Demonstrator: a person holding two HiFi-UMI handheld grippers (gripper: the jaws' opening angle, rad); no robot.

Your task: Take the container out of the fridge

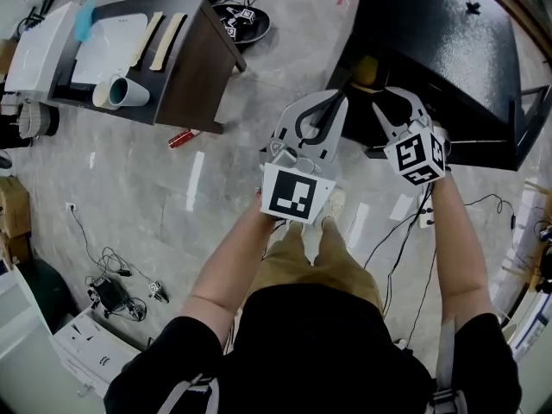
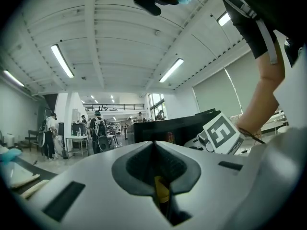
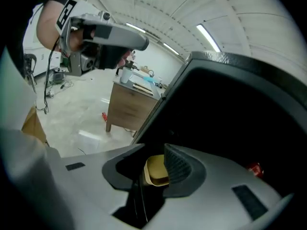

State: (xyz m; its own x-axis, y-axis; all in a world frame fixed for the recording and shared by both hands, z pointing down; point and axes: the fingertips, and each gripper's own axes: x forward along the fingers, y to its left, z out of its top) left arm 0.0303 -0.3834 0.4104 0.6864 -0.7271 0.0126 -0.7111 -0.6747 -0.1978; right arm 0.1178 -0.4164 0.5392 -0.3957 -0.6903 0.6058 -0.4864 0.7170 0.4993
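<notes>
The black fridge (image 1: pixel 448 41) stands ahead at the upper right, its dark inside (image 3: pixel 230 104) facing me. A yellow container (image 1: pixel 366 70) sits just inside its front edge. My right gripper (image 1: pixel 398 102) is open, its fingers spread just short of the container. In the right gripper view the container (image 3: pixel 156 171) shows in the gap between the jaws, untouched as far as I can tell. My left gripper (image 1: pixel 339 100) is beside it on the left, tips together and shut, holding nothing. It points at the fridge (image 2: pixel 168 128).
A wooden side table (image 1: pixel 185 67) stands to the left with a white tray and a lying cup (image 1: pixel 128 91). A red object (image 1: pixel 183 138) lies on the floor by it. Cables run over the floor (image 1: pixel 103 266). A small red item (image 3: pixel 255 168) is inside the fridge.
</notes>
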